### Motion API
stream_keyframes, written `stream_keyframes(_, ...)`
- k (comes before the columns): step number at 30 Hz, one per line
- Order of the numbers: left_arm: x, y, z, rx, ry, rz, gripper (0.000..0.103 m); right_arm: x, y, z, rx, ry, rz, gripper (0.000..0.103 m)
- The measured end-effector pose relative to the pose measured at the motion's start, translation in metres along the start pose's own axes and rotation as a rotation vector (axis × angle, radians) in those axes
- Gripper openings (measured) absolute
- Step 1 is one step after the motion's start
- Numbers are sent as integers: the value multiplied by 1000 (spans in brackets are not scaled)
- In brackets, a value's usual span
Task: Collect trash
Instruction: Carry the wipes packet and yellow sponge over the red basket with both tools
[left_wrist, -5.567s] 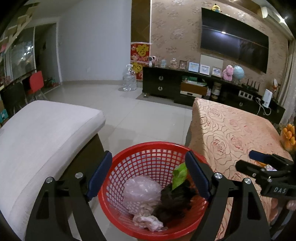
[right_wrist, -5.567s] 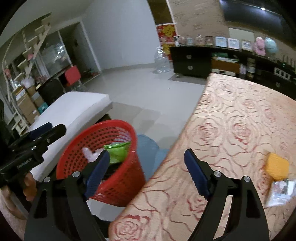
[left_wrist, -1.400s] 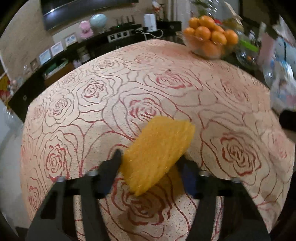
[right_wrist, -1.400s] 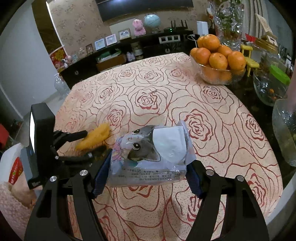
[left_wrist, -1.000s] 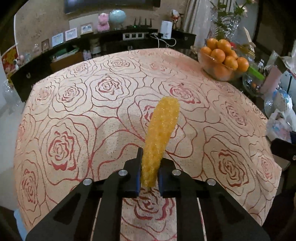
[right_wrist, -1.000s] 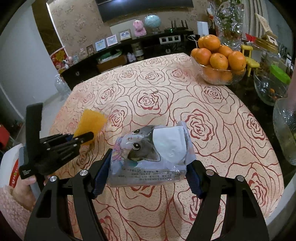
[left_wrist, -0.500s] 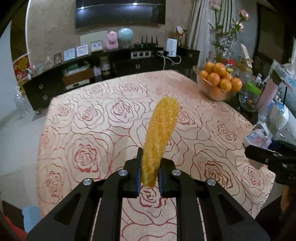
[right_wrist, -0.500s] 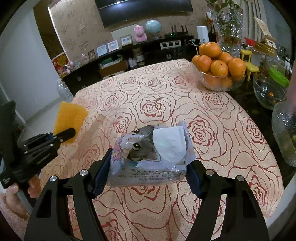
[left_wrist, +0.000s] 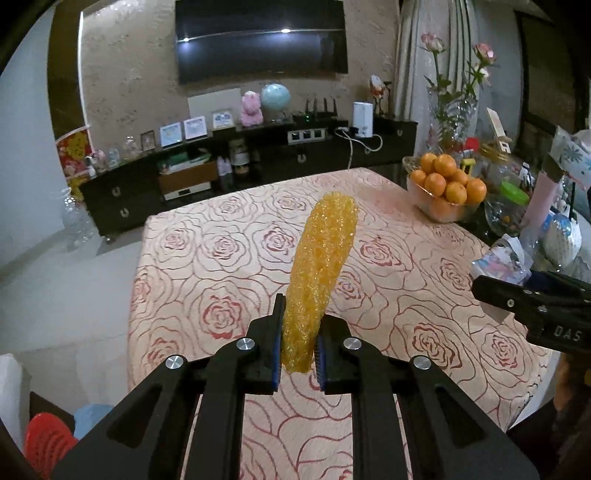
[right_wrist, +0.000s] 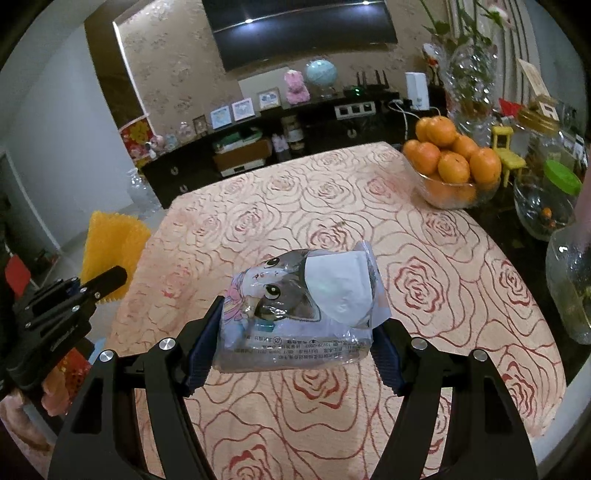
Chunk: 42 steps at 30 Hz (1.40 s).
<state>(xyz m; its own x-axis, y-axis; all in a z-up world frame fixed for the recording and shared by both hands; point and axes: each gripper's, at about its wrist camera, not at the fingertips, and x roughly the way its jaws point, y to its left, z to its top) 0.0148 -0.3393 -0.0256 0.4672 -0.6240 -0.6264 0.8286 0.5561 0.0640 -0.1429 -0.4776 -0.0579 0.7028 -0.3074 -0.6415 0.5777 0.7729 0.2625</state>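
Two handheld grippers are each carrying one piece of trash above a counter draped in a pink rose-patterned cloth (left_wrist: 221, 273).

On the left, the red plastic mesh basket (left_wrist: 44, 443) is sitting low beside the counter, only its edge showing. The left gripper (left_wrist: 298, 363) is holding its jaws closed tight on the lower end of a floppy yellow mesh sleeve (left_wrist: 317, 273), which is standing upright. On the right, the right gripper (right_wrist: 291, 347) is pressing its wide-set jaws against the sides of a crinkled clear plastic wrapper printed with a cartoon cat (right_wrist: 299, 306). That slick, puffy wrapper could be squeezed out of the light grip, and either piece could miss the basket.
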Motion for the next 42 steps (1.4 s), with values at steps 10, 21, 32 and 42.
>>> stream_keyframes(10,-41,32,-17,-70,-27,107,13,-1,33,1,-71,-26,49,69)
stream_keyframes(21,-90,92,-49,-175,-37,281,13,-2,97,-6,-205,-29,142,69)
stream_keyframes(32,-135,159,-96,-287,4,498,13,7,182,-23,-329,25,311,69)
stream_keyframes(42,-166,206,-135,-401,40,589,13,22,266,-52,-450,110,470,69)
